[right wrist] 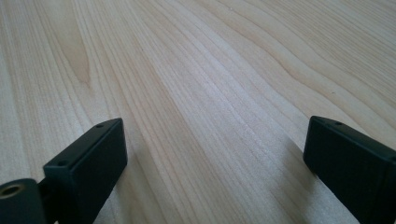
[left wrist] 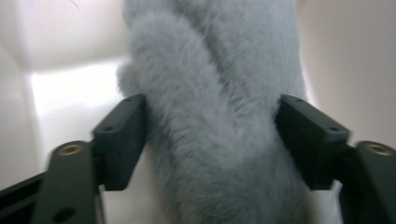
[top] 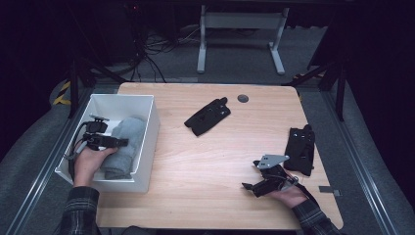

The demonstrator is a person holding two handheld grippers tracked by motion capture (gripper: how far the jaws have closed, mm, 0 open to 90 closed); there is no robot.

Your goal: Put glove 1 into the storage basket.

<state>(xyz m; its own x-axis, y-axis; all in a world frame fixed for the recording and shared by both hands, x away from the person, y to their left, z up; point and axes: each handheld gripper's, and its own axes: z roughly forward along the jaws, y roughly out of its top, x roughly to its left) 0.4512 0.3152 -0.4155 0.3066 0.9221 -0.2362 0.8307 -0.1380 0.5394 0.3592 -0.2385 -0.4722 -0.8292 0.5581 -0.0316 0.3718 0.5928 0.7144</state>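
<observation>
A grey fluffy rolled cloth (top: 128, 131) lies inside a white box (top: 149, 139) at the table's left edge. My left gripper (top: 122, 142) reaches into the box over it. In the left gripper view the cloth (left wrist: 215, 93) runs between the two jaws of my left gripper (left wrist: 210, 116); the pads flank its sides without squeezing it, so the gripper is open. My right gripper (top: 249, 175) rests low over the wooden table (top: 195, 161) at the front right. It (right wrist: 215, 140) stands open with bare wood between the jaws.
Two black flat pouch-like items lie on the table, one (top: 208, 116) at the centre back and one (top: 300, 149) near the right edge beside my right hand. A dark round grommet (top: 242, 98) sits near the far edge.
</observation>
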